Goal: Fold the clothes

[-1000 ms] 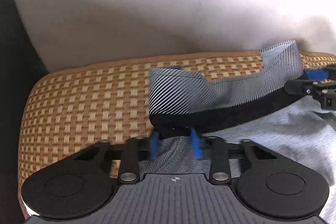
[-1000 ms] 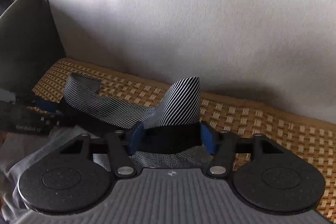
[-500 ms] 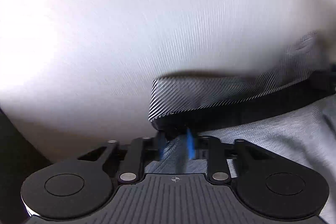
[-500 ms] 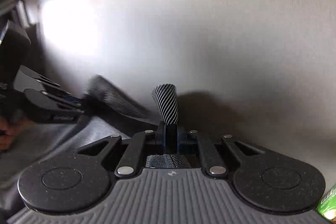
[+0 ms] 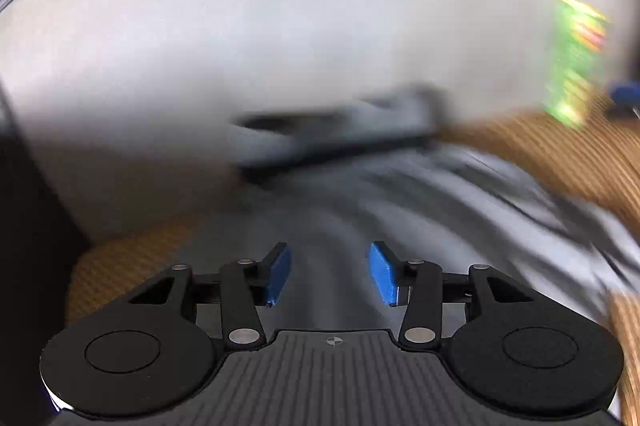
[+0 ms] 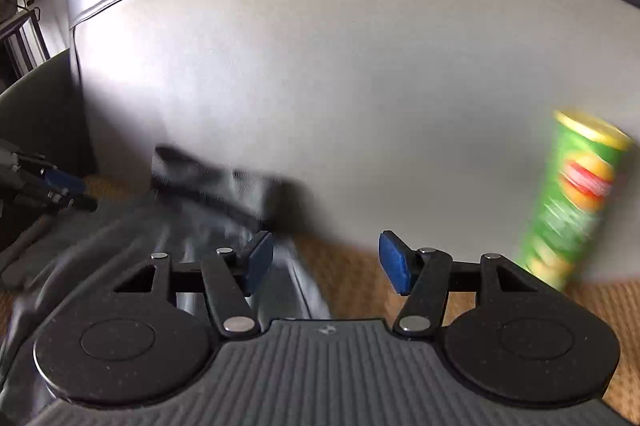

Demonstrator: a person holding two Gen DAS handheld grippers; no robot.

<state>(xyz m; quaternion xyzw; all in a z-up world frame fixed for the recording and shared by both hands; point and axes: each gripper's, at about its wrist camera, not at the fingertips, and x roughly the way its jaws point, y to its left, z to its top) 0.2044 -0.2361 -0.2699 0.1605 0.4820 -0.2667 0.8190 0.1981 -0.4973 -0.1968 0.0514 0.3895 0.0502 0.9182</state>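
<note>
Left gripper: jaws opening, blue pads well apart, nothing between them. Grey garment below and ahead, mid-frame, spread on woven mat. Dark waistband at garment's far edge, mid-frame, against pale sofa back. Heavy blur throughout.

Right gripper: jaws opening too, nothing held. Garment at lower left of frame, partly under left pad; waistband left of centre against sofa back. Mat bare between pads. Other gripper just in at left edge.

Risks:
- Fold apparently just dropped; fabric loose, waistband propped against sofa back. Could slump or roll open, leaving fold uneven.
- Left pad of right gripper close over cloth. Snag on withdrawal likely to drag layer and undo fold.
- Can upright at right of frame, near right gripper. Sideways swing could knock it over onto mat or garment.
- Fast motion, blurred view: poor aim for next grasp, possible pinch of two layers or mat weave.

Writing: can green with yellow rim, red and yellow emblem on side; lettering smeared, no word legible. Same can in left view, upper right, more blurred. No other text seen.
</note>
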